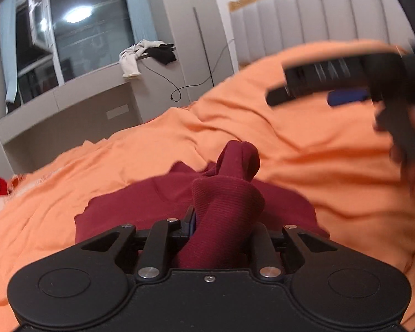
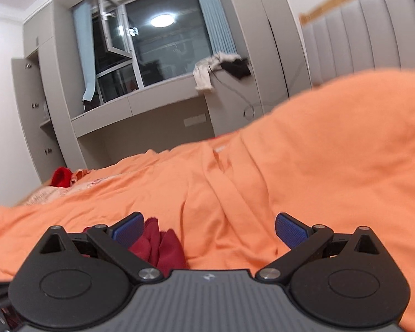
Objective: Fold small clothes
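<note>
Left tool (image 1: pixel 207 221): I had it clenched on the maroon garment's (image 1: pixel 224 202) cuff.
Garment: lay on the orange bed (image 1: pixel 290 144), running away from me.
Right tool (image 2: pixel 207 229): released, garment (image 2: pixel 160 246) at its left finger; left was nearer.

Maroon garment (image 1: pixel 163 193) on orange bedspread (image 1: pixel 304 149)

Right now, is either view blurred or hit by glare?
Left wrist view: the right gripper is motion-smeared, while the maroon garment in the shut jaws stays sharp. Right wrist view: mild blur on the orange bedspread; the ceiling light reflects in the window.
</note>
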Demonstrator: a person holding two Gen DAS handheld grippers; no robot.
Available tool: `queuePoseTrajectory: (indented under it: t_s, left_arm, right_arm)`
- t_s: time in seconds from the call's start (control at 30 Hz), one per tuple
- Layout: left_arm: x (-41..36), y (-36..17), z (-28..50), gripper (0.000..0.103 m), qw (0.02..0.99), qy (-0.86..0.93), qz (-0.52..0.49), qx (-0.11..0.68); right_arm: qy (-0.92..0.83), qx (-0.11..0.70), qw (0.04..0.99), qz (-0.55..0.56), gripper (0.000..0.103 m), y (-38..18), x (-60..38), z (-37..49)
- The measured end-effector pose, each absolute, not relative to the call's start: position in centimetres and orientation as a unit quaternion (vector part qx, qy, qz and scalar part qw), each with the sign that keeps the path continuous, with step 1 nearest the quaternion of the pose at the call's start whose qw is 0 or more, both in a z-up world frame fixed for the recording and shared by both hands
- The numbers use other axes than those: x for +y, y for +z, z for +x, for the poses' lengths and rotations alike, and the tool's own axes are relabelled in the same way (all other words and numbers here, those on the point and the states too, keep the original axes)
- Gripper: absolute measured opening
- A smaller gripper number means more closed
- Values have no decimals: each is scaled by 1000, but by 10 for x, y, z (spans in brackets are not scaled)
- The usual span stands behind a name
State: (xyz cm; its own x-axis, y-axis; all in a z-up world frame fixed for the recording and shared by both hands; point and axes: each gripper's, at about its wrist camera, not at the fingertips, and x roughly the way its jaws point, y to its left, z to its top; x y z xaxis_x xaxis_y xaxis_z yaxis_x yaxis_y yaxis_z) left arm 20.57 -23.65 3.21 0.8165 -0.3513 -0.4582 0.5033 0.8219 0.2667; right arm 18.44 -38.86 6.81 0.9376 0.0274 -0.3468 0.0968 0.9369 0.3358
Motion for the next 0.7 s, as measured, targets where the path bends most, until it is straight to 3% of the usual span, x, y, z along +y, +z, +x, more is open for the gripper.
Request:
queuePoseTrajectory:
  t_s: [0.1,0.17,0.27,0.43,0.6,0.7]
  left_arm:
    - [-234,26,196,37,932,-236,190,199]
    - [-224,27,193,54,929,-256,172,203]
    - [-221,29,187,64,927,-273,165,197]
    - [-223,35,175,68,925,-279,185,178]
    - [-219,43,163,70,926,-285,191,156]
    - [-221,44,160,70,926,-286,199,146]
  right_arm:
    - [6,205,953,221,103,58,-399,192]
    - [30,224,938,262,103,49,-406,196]
    - [59,251,907,332,103,37,-416,204]
    - [99,289,848,433,103,16,-425,216]
    - [131,291,828,461,103,11,-415,223]
    - [160,278,825,465,91,17,-407,224]
